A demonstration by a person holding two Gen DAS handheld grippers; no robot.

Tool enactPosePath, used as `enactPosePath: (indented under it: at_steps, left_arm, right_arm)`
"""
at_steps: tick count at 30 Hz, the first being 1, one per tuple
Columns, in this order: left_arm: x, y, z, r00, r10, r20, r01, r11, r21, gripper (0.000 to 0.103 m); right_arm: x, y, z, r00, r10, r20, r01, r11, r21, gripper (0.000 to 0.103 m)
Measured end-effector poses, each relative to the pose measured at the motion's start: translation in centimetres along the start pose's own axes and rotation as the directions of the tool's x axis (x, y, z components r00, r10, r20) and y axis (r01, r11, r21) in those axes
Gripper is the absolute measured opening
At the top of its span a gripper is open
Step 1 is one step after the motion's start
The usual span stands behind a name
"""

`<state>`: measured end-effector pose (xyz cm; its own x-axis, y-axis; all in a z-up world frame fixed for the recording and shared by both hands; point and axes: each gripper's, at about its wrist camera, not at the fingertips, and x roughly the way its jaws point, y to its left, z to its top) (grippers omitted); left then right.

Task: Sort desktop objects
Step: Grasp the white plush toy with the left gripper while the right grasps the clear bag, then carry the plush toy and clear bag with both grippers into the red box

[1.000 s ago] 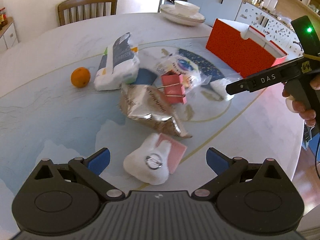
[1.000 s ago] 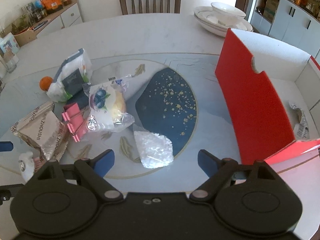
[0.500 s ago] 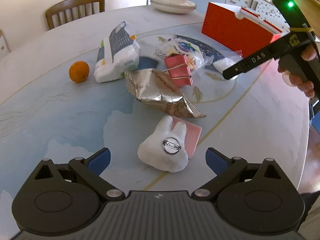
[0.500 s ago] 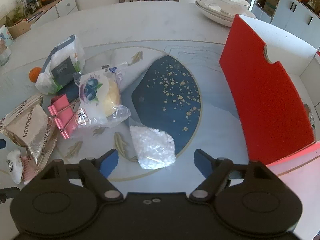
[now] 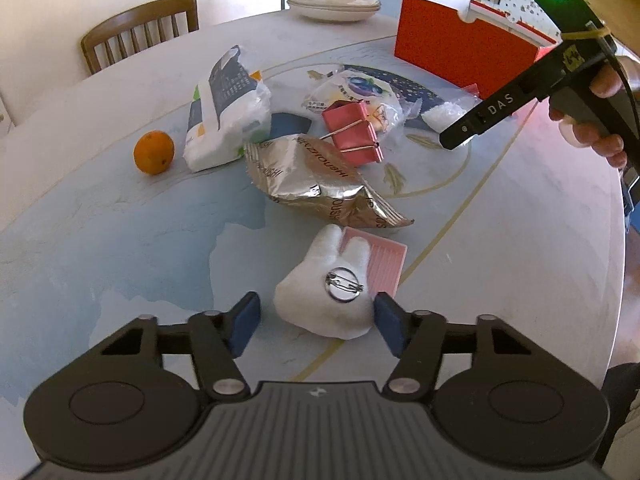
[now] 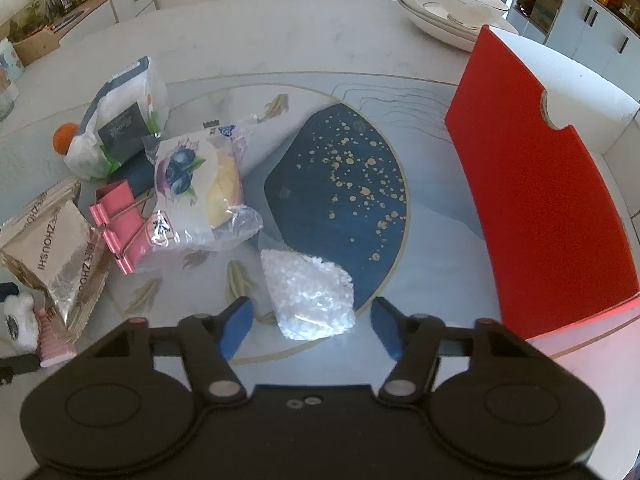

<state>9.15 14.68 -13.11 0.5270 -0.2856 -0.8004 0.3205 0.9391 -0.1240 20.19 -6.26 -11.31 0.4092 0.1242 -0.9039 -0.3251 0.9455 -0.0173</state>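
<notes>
The orange [image 6: 64,136] hides half behind a white pack [image 6: 120,120], the left gripper [image 5: 316,326] is closing round a white bunny toy [image 5: 330,292] w/ gaps both sides, the right gripper [image 6: 310,326] closes round a clear bag [image 6: 310,292] (not touching), near a red box [image 6: 536,200] on the round table [image 6: 280,40].

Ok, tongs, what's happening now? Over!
Left tongs closing around white plush toy. Right tongs closing around clear bag. Nothing blocking.
</notes>
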Motion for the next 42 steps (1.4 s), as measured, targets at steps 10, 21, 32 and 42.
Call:
enactPosePath:
  at_steps: [10, 21, 32, 42]
  left_arm:
    - [0.1, -0.1, 0.3, 1.000, 0.003, -0.008, -0.003, 1.000, -0.004, 0.048]
    - [-1.0, 0.1, 0.8, 1.000, -0.025, 0.018, 0.027, 0.992, -0.122, 0.047]
    - [-2.4, -2.1, 1.5, 0.997, -0.061, 0.042, 0.066, 0.985, -0.157, 0.047]
    - [-2.9, -5.1, 4.4, 0.995, -0.081, 0.060, 0.089, 0.985, -0.147, 0.047]
  right_arm:
    - [-0.4, -0.4, -0.1, 1.000, 0.011, 0.011, -0.011, 1.000, 0.023, 0.030]
    - [-2.3, -1.5, -1.0, 0.998, 0.057, 0.022, -0.058, 0.996, 0.061, 0.028]
    - [-5.1, -2.4, -2.3, 0.992, 0.118, 0.042, -0.122, 0.988, 0.094, 0.028]
    - [-7.9, -3.8, -3.4, 0.984, 0.175, 0.032, -0.177, 0.979, 0.100, 0.028]
